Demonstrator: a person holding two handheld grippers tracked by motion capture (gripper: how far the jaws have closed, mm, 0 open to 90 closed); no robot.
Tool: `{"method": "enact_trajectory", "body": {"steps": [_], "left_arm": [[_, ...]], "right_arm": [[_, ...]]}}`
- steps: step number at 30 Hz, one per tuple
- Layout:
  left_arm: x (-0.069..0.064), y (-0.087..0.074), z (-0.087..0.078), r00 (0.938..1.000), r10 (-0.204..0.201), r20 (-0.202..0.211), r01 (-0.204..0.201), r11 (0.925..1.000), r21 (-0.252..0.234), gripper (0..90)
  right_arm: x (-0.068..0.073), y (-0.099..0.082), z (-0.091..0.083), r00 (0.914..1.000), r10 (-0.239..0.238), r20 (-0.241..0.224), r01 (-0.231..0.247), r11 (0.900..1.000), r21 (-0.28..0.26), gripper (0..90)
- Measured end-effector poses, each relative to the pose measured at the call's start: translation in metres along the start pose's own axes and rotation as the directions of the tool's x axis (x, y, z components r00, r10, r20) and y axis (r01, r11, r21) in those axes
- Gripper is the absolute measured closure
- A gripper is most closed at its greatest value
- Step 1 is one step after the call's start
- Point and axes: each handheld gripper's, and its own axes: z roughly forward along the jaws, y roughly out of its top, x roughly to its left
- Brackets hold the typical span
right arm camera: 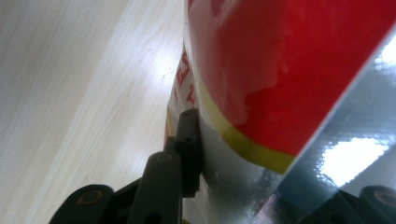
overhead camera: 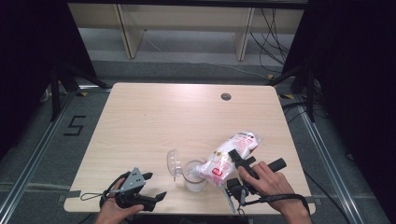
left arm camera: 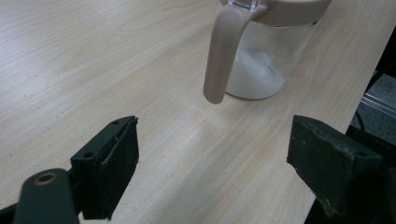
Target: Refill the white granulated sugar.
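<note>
My right jaws (overhead camera: 232, 162) pinch the soft, slippery bag (overhead camera: 232, 150) mid-body, tilted over the jar (overhead camera: 194, 177); left jaws (overhead camera: 155, 186) open, empty.

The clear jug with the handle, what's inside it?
White powder lies at the bottom of the jug. In the high view the tilted bag, held by the right tool, covers part of the jug's mouth, so whether powder is falling in cannot be seen.

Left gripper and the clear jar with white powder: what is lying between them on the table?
Nothing: in the left gripper view, bare table separates the open left gripper from the jar.
</note>
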Motion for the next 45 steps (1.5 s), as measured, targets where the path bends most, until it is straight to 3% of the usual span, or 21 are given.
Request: {"method": "enact_trajectory", "body": {"steps": [3, 4, 6, 15, 16, 20, 21, 27, 28, 30, 32, 35, 36, 37, 38, 39, 42, 43, 45], "left_arm": [[-0.0001, -0.0002, 0.0001, 1.0, 0.0, 0.003, 0.0, 1.0, 0.003, 16.2], [0.0017, 0.0, -0.001, 0.9997, 0.022, -0.006, -0.022, 0.9995, 0.023, 16.2], [-0.0001, -0.0001, 0.0001, 1.0, -0.001, 0.003, 0.001, 1.0, 0.001, 16.2], [0.0, -0.0001, 0.0, 1.0, 0.0, 0.004, 0.0, 1.0, 0.002, 16.2], [0.0, -0.0001, -0.0001, 1.0, 0.0, 0.0, 0.0, 1.0, 0.0, 16.2], [0.0017, 0.0001, -0.0012, 0.9998, 0.02, -0.008, -0.02, 0.9996, 0.018, 16.2], [-0.0001, -0.0001, 0.0, 1.0, -0.001, 0.001, 0.001, 1.0, -0.001, 16.2], [0.0001, -0.0001, -0.0001, 1.0, 0.0, 0.001, 0.0, 1.0, 0.0, 16.2], [0.0002, -0.0001, -0.0002, 1.0, 0.0, 0.001, 0.0, 1.0, 0.0, 16.2], [0.0002, -0.0001, -0.0002, 1.0, 0.0, 0.001, 0.0, 1.0, 0.0, 16.2], [0.0012, 0.0001, -0.0009, 0.9999, 0.014, -0.005, -0.014, 0.9998, 0.013, 16.2], [0.0018, 0.0002, -0.0013, 0.9997, 0.021, -0.009, -0.021, 0.9996, 0.019, 16.2], [0.0006, 0.0, -0.0006, 1.0, 0.006, -0.001, -0.006, 1.0, 0.007, 16.2], [0.0002, -0.0001, -0.0001, 1.0, 0.001, 0.0, -0.001, 1.0, 0.001, 16.2], [0.0001, -0.0001, -0.0001, 1.0, 0.0, 0.0, 0.0, 1.0, 0.001, 16.2], [0.0001, -0.0001, 0.0, 1.0, 0.0, 0.0, 0.0, 1.0, 0.001, 16.2], [0.0001, 0.0, -0.0002, 1.0, 0.0, 0.0, 0.0, 1.0, 0.001, 16.2], [0.002, 0.0002, -0.0014, 0.9997, 0.022, -0.01, -0.022, 0.9995, 0.021, 16.2], [0.0, -0.0001, -0.0002, 1.0, -0.001, 0.0, 0.001, 1.0, -0.001, 16.2]], "right_arm": [[0.0, 0.0, 0.0001, 0.9999, 0.009, -0.004, -0.009, 0.9999, -0.006, 72.4], [0.0013, 0.0, 0.0003, 0.9996, 0.024, -0.011, -0.024, 0.9997, -0.002, 72.5], [0.0005, 0.0006, 0.0006, 0.9999, 0.013, -0.009, -0.013, 0.9999, 0.001, 72.6], [0.001, 0.0001, 0.0006, 0.999, 0.033, -0.03, -0.033, 0.9995, 0.0, 72.9], [-0.0005, -0.0003, 0.0007, 0.9995, 0.013, -0.028, -0.014, 0.9999, -0.009, 73.0], [-0.0022, -0.0016, 0.0024, 0.9997, 0.009, -0.024, -0.009, 0.9996, -0.026, 73.2], [0.0003, -0.0016, 0.002, 0.9987, 0.043, -0.026, -0.043, 0.9989, -0.018, 73.2], [-0.0011, -0.0037, 0.0023, 0.9997, 0.014, -0.019, -0.014, 0.9997, -0.019, 73.3], [0.0003, -0.004, 0.0022, 0.9992, 0.031, -0.026, -0.031, 0.9994, -0.015, 73.3], [-0.0014, -0.0037, 0.0026, 0.9998, 0.004, -0.019, -0.004, 0.9998, -0.022, 73.4], [0.0004, -0.0036, 0.0017, 0.9992, 0.031, -0.027, -0.031, 0.9995, -0.007, 73.4], [-0.0013, -0.0038, 0.0024, 0.9997, 0.003, -0.023, -0.003, 0.9998, -0.02, 73.6], [-0.0027, -0.0039, 0.0027, 0.9997, -0.009, -0.021, 0.009, 0.9997, -0.024, 73.7], [-0.0019, -0.004, 0.0027, 0.9997, -0.003, -0.024, 0.002, 0.9997, -0.023, 73.7], [0.004, -0.0046, 0.0006, 0.9967, 0.073, -0.036, -0.073, 0.9973, 0.008, 73.7], [0.0004, -0.0045, 0.0018, 0.9992, 0.025, -0.031, -0.026, 0.9996, -0.01, 73.8], [0.0003, -0.0048, 0.0018, 0.9991, 0.027, -0.033, -0.028, 0.9996, -0.009, 73.8], [0.0005, -0.0047, 0.0018, 0.9991, 0.027, -0.033, -0.027, 0.9996, -0.009, 73.9], [0.0002, -0.005, 0.0019, 0.999, 0.027, -0.035, -0.027, 0.9996, -0.01, 73.9]]}}
